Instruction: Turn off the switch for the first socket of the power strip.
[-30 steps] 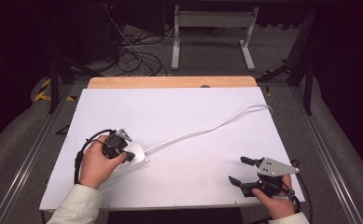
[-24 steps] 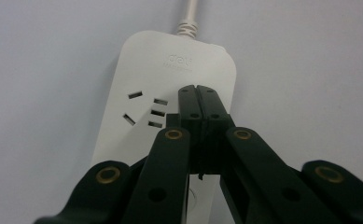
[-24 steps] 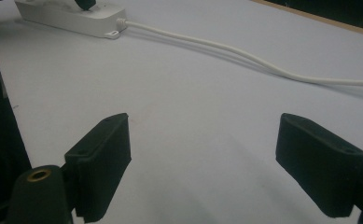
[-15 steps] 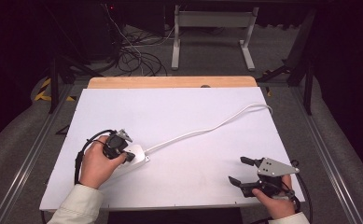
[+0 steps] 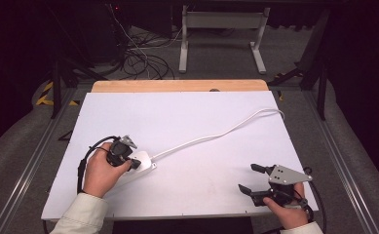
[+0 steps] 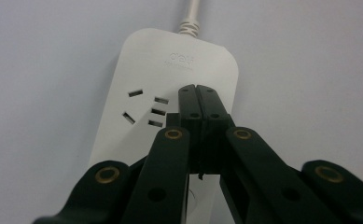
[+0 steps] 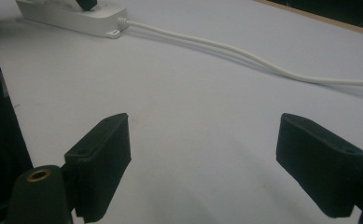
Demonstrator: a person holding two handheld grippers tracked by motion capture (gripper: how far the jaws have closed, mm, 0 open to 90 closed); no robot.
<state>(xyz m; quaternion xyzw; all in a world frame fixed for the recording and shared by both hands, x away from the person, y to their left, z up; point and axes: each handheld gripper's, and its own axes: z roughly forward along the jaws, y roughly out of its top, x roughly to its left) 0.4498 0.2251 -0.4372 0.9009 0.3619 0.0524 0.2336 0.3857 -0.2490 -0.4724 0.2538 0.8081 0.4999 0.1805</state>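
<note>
A white power strip [image 5: 144, 161] lies on the white table top [image 5: 192, 126] at the front left. Its white cable [image 5: 216, 135] curves away to the table's right edge. My left gripper [image 5: 135, 164] is shut, jaws pressed together with nothing between them, and its tips rest on the strip's top. In the left gripper view the shut tips [image 6: 198, 93] sit just right of the socket holes of the power strip [image 6: 151, 70]. My right gripper [image 5: 249, 178] stands open near the front right edge. The right gripper view has my gripper [image 7: 205, 135] over bare table, with the power strip [image 7: 72, 16] and cable [image 7: 244, 53] far off.
A wooden strip [image 5: 177, 86] borders the table's far edge. Metal rails [image 5: 36, 156] run along both sides. Behind the table are a white stand [image 5: 221, 34] and tangled floor cables [image 5: 143, 58].
</note>
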